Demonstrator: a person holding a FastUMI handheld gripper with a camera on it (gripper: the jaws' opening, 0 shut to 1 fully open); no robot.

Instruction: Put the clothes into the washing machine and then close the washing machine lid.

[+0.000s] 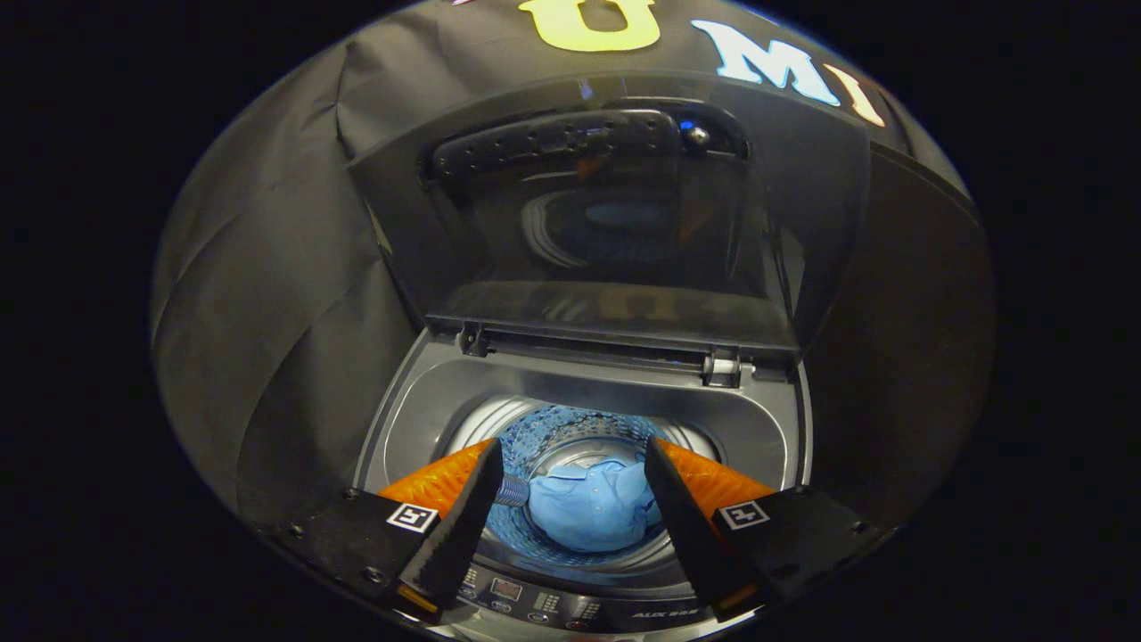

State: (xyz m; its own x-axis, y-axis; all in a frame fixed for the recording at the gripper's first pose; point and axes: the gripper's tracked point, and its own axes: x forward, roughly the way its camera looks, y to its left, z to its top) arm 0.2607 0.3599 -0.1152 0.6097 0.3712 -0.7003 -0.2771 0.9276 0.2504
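Note:
A grey top-loading washing machine (pixel 775 428) stands below me with its dark glass lid (pixel 615 214) raised upright at the back. Down in the drum lies a light blue shirt (pixel 593 510), bunched in a heap. My gripper (pixel 570 459) hovers above the drum mouth, open, with nothing between its fingers. The shirt shows through the gap between the fingers, well below them. A handle bar (pixel 557 141) runs along the top of the raised lid.
The machine's control panel (pixel 535 602) sits at its near edge, under the fingers. Two hinges (pixel 722 366) hold the lid at the back of the opening. Black cloth wall (pixel 267 294) surrounds the machine on both sides and behind.

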